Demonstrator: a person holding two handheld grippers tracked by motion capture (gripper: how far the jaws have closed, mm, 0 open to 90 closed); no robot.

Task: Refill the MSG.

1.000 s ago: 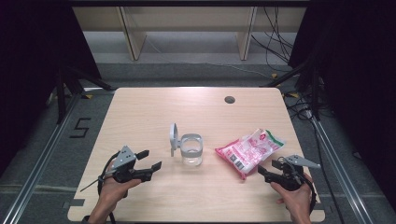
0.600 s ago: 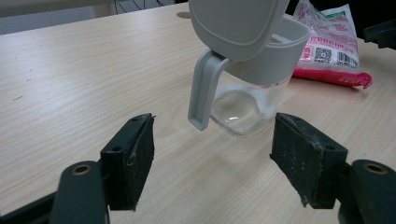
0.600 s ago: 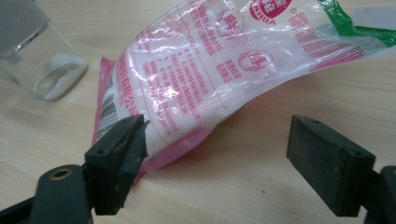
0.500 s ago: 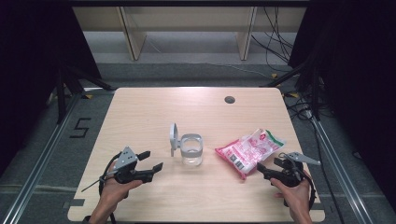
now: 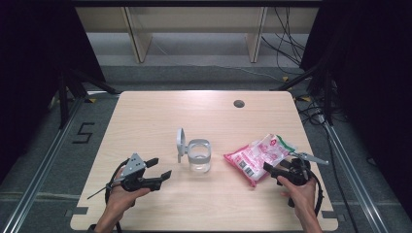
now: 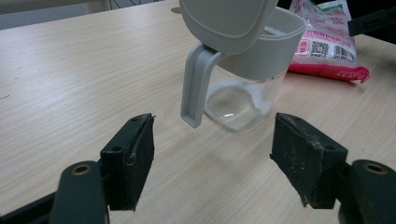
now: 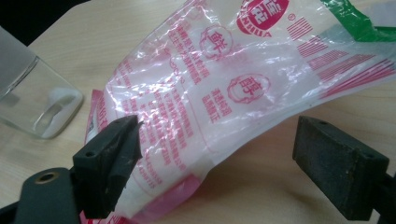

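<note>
The table (image 5: 204,121) is bright and evenly lit from above, and its far end glows almost white. All around it the room is very dark. Shadows under things are small and soft. The high view is a bit grainy but clear. The pink bag (image 7: 224,102) has shiny white glare on its crinkly plastic. In both gripper views the black jaws up close look soft and fuzzy
</note>
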